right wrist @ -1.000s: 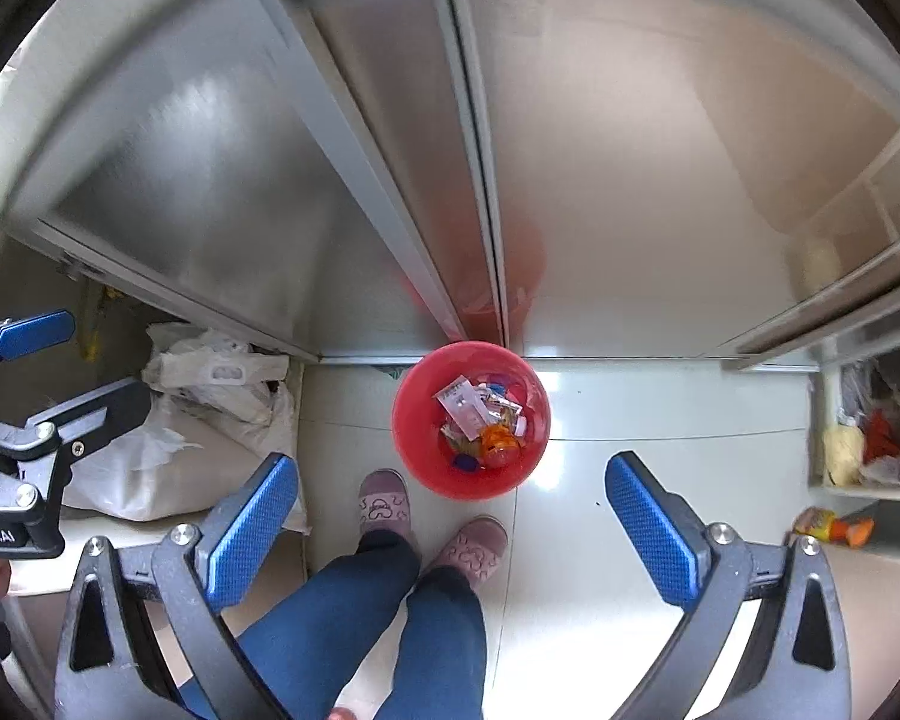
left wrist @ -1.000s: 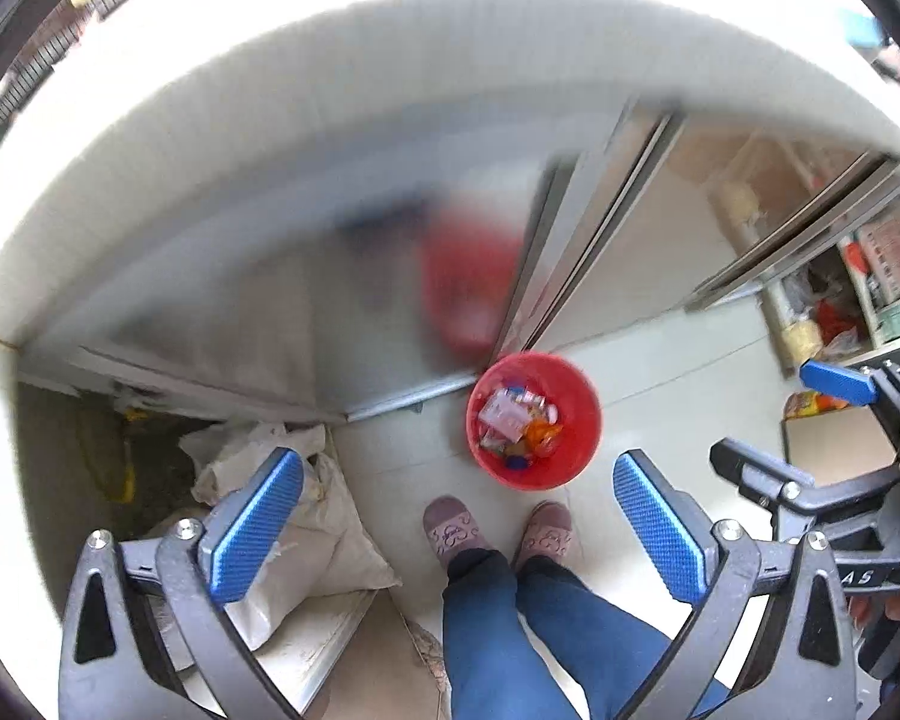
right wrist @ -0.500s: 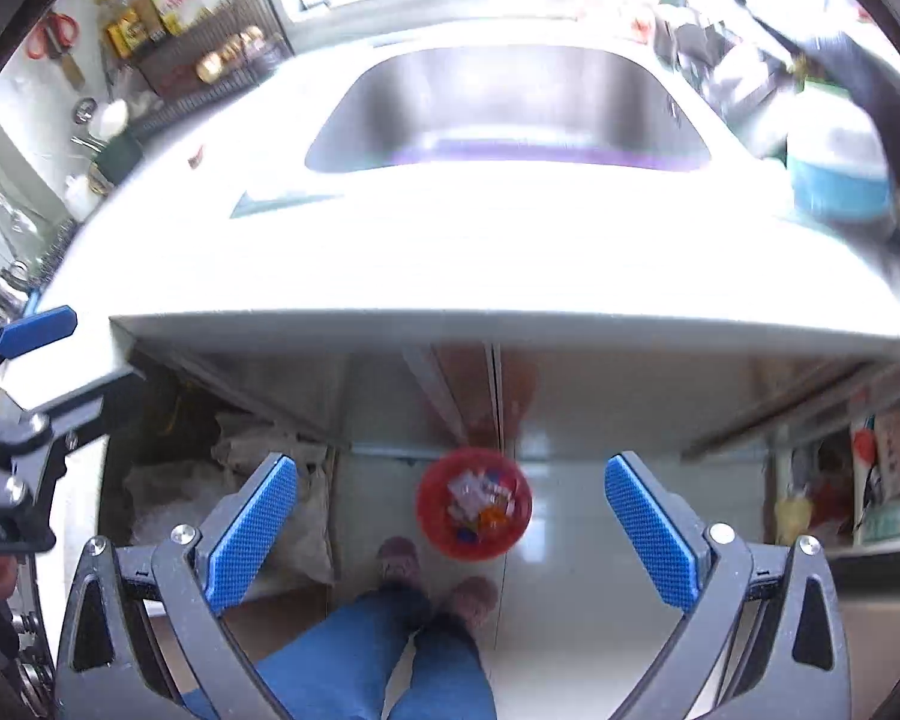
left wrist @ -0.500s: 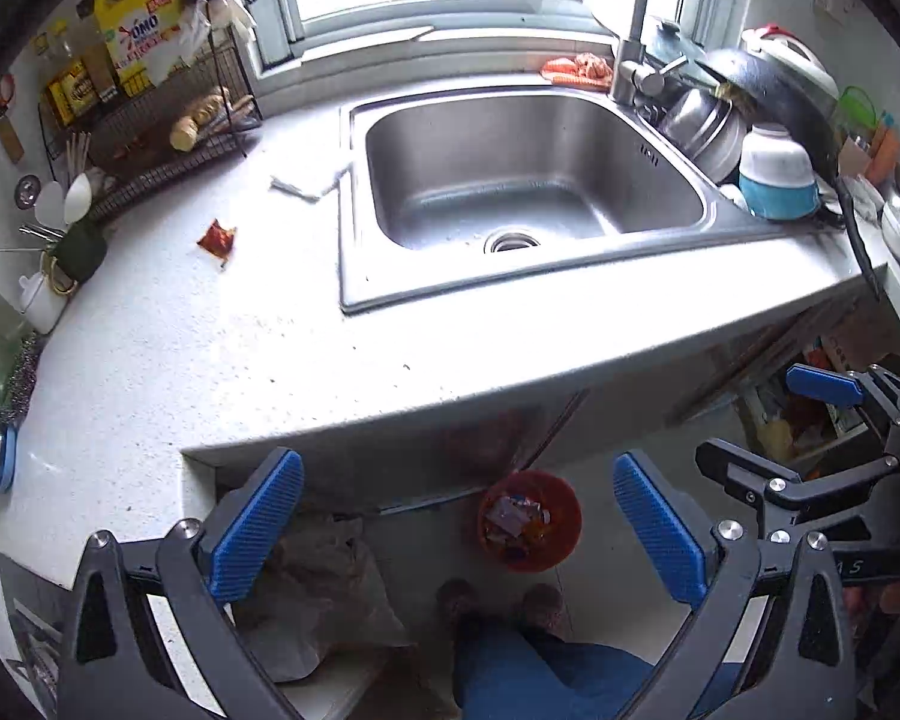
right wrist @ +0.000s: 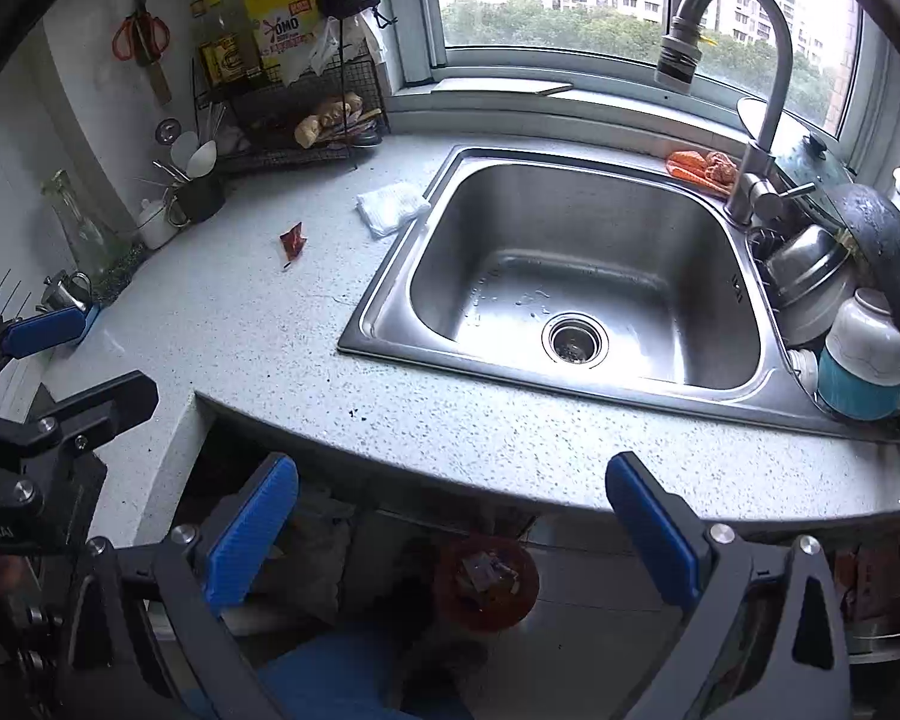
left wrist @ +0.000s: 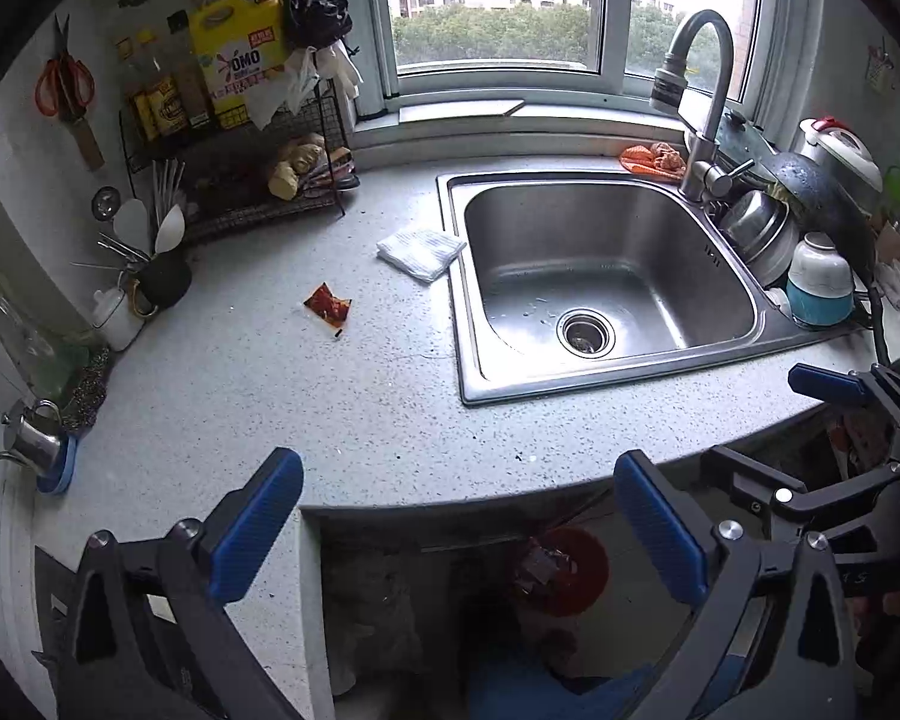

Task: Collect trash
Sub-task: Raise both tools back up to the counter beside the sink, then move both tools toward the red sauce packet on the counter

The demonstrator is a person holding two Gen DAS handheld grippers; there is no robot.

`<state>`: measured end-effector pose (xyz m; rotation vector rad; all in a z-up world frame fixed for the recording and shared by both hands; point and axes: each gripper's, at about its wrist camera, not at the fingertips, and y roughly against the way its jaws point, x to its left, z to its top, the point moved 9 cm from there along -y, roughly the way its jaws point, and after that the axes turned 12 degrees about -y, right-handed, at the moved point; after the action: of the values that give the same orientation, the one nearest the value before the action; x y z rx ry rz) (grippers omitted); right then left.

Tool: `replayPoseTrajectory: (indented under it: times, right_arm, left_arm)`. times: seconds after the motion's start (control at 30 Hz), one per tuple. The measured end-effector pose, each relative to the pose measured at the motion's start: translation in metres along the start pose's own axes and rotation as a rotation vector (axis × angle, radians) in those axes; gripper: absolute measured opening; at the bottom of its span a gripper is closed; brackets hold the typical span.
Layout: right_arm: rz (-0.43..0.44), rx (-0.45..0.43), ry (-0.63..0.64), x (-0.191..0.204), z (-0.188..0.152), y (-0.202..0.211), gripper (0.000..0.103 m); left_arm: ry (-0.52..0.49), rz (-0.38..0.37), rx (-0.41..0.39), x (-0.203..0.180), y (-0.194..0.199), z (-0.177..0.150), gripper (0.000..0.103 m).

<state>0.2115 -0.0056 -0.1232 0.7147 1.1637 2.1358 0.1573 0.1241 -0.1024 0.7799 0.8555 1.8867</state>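
Above the front edge of the speckled counter (left wrist: 390, 408), the left gripper (left wrist: 459, 531) is hanging with its blue pads spread wide apart, gripping nothing and touching nothing. Beside it, the right gripper (right wrist: 450, 519) is also standing wide open and empty, its jaws framing the counter edge and the floor below. Each gripper is showing at the edge of the other's view.

On the counter, a small red wrapper (left wrist: 327, 304) is lying flat, well apart from both grippers, between the black cup of utensils (left wrist: 163, 282) and the steel sink (left wrist: 600, 282). A tiny dark scrap is lying just beside it. A folded white cloth (left wrist: 421, 250) is sitting near the wrapper, touching the sink's left rim.

Down on the floor under the counter, a red bin (right wrist: 487, 582) is standing in shadow with some packets inside it. A person's blue trouser legs (right wrist: 330, 684) are showing near the bin.
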Motion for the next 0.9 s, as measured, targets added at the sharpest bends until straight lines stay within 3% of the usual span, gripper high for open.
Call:
replayPoseTrajectory:
  times: [0.27, 0.53, 0.73, 0.9]
  right_arm:
    - [0.02, 0.013, 0.038, 0.039, 0.045, -0.029, 0.102]
    - [0.025, 0.023, 0.1, 0.086, 0.098, -0.07, 0.102]
    - [0.048, 0.054, 0.134, 0.118, 0.115, -0.106, 0.102]
    - [0.068, 0.101, 0.157, 0.141, 0.121, -0.14, 0.102]
  left_arm:
    - [0.058, -0.034, 0.016, 0.054, -0.028, 0.023, 0.103]
    - [0.12, -0.019, 0.051, 0.127, -0.057, 0.041, 0.103]
    - [0.144, -0.01, 0.086, 0.172, -0.083, 0.043, 0.103]
    - [0.155, 0.056, 0.153, 0.204, -0.109, 0.03, 0.103]
